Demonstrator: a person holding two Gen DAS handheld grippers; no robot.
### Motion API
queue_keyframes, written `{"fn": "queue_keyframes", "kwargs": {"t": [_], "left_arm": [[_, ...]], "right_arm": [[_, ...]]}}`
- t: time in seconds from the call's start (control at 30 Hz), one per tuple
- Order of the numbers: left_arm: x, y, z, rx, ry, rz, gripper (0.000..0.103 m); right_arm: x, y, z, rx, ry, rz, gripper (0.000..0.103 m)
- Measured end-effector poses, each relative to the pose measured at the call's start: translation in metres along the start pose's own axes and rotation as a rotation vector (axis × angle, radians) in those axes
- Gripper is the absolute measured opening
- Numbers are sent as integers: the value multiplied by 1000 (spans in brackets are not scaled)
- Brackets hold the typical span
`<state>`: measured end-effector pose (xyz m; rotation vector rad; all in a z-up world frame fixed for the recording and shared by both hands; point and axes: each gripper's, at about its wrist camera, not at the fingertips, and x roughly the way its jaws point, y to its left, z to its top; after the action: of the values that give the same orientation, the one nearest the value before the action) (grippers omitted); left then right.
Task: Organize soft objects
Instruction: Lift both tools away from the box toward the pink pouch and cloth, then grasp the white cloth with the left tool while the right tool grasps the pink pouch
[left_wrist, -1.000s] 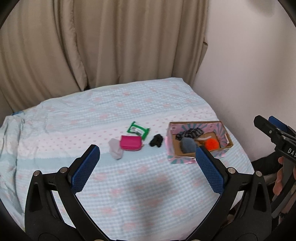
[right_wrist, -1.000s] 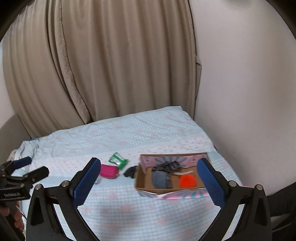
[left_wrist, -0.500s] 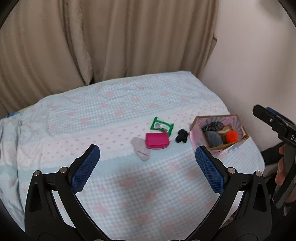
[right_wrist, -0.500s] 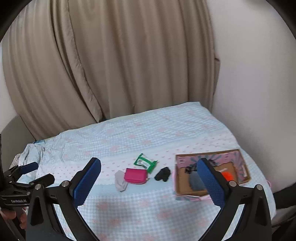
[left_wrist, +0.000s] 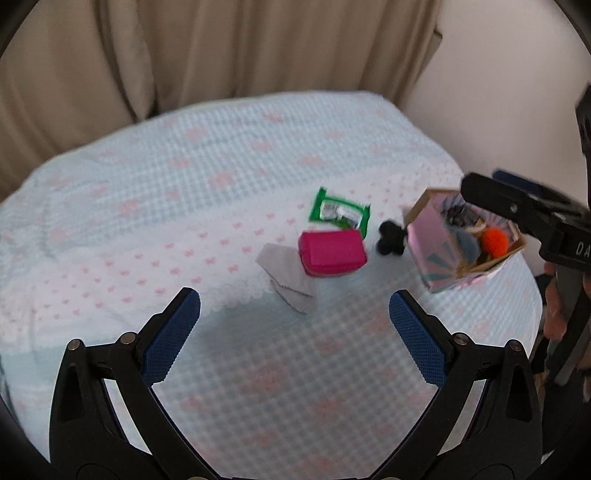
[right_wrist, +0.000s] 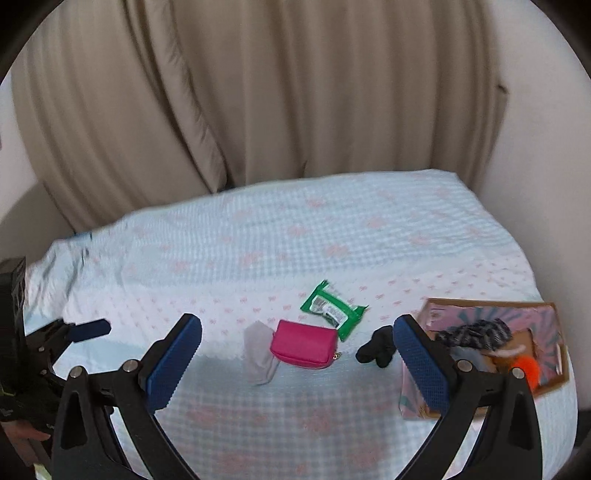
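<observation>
On the bed lie a grey sock (left_wrist: 286, 273) (right_wrist: 258, 350), a pink pouch (left_wrist: 331, 252) (right_wrist: 304, 349), a green wipes packet (left_wrist: 338, 212) (right_wrist: 330, 309) and a black sock (left_wrist: 389, 238) (right_wrist: 376, 350). A cardboard box (left_wrist: 428, 251) (right_wrist: 550, 306) to their right holds a grey item, a dark knit item and an orange ball (left_wrist: 495, 240) (right_wrist: 526, 369). My left gripper (left_wrist: 295, 332) is open and empty, above the bed in front of the grey sock. My right gripper (right_wrist: 295, 365) is open and empty, in front of the pouch.
The bed has a light blue checked cover (left_wrist: 221, 166) (right_wrist: 332, 229) with pink bows. Beige curtains (right_wrist: 258, 92) hang behind it and a white wall (left_wrist: 498, 92) stands on the right. The box sits near the bed's right edge.
Both grippers have moved left and closer to the bed. The loose items now sit near the middle of each view and the box has shifted to the right.
</observation>
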<state>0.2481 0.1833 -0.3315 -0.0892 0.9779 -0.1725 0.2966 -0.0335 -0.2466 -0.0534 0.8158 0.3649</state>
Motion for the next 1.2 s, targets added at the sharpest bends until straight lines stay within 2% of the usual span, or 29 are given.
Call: {"fn": "queue_keyframes", "kwargs": {"t": [0.33, 0.47, 0.63, 0.7, 0.83, 0.93, 1.0, 1.1, 1.17, 1.2], "left_arm": [[131, 9, -12, 66, 75, -40, 101], [177, 7, -19, 95, 99, -54, 96], [210, 0, -26, 161, 111, -60, 91], [218, -1, -28, 190, 111, -62, 88], [225, -7, -31, 277, 91, -51, 87], [224, -7, -33, 328, 73, -57, 84], [224, -5, -34, 330, 69, -59, 80], [224, 0, -31, 301, 65, -49, 66], [222, 5, -27, 262, 65, -48, 46], [222, 8, -24, 247, 66, -49, 41]], "right_arm": [[130, -10, -12, -262, 203, 78, 103], [175, -3, -20, -413, 291, 143, 103], [214, 14, -36, -632, 380, 216, 102], [228, 21, -47, -721, 413, 234, 95], [249, 28, -65, -846, 475, 257, 87], [260, 29, -72, -896, 516, 268, 86], [268, 27, -78, -928, 555, 269, 84], [271, 25, -82, -926, 572, 269, 78], [270, 25, -82, -902, 566, 263, 73], [269, 25, -82, -891, 560, 257, 70]]}}
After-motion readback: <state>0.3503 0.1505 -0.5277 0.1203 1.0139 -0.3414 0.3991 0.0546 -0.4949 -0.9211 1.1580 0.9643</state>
